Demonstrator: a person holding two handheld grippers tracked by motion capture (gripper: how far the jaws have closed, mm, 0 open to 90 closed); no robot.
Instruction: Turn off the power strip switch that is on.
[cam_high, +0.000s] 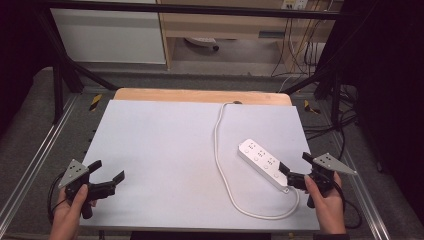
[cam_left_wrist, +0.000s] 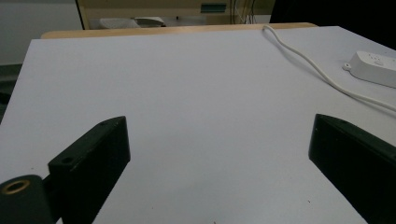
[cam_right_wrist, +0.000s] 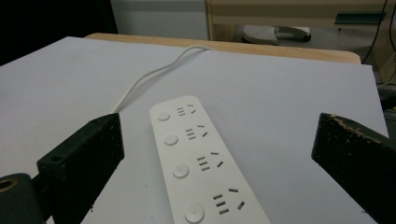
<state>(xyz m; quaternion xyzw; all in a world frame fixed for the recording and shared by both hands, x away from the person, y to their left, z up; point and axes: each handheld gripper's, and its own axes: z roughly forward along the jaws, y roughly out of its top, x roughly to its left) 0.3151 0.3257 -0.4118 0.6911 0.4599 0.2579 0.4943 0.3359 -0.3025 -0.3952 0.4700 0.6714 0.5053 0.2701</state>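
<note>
Since nothing lies on my left half of the table (cam_high: 165, 150), I keep my left gripper (cam_high: 107, 176) parked at about eight o'clock near the front edge, jaws spread wide and holding nothing; in the left gripper view they frame bare white surface, with the strip (cam_left_wrist: 376, 67) showing far off toward two o'clock. I judge that hand is simply waiting, out of the way until it is needed to steady something. Moving across, the cord (cam_high: 220, 150) runs from the far edge at roughly twelve o'clock, sweeps down the middle and loops back along the front to reach the strip's near end. The strip (cam_high: 264, 163) itself lies flat at about four o'clock, sockets up, angled diagonally so its near end points at my right hand. My right gripper (cam_high: 295, 170) sits just beside that end, jaws wide apart and gripping nothing; in the right gripper view the strip (cam_right_wrist: 201, 163) runs straight up between them, so I seem lined up to close on it lengthwise.
</note>
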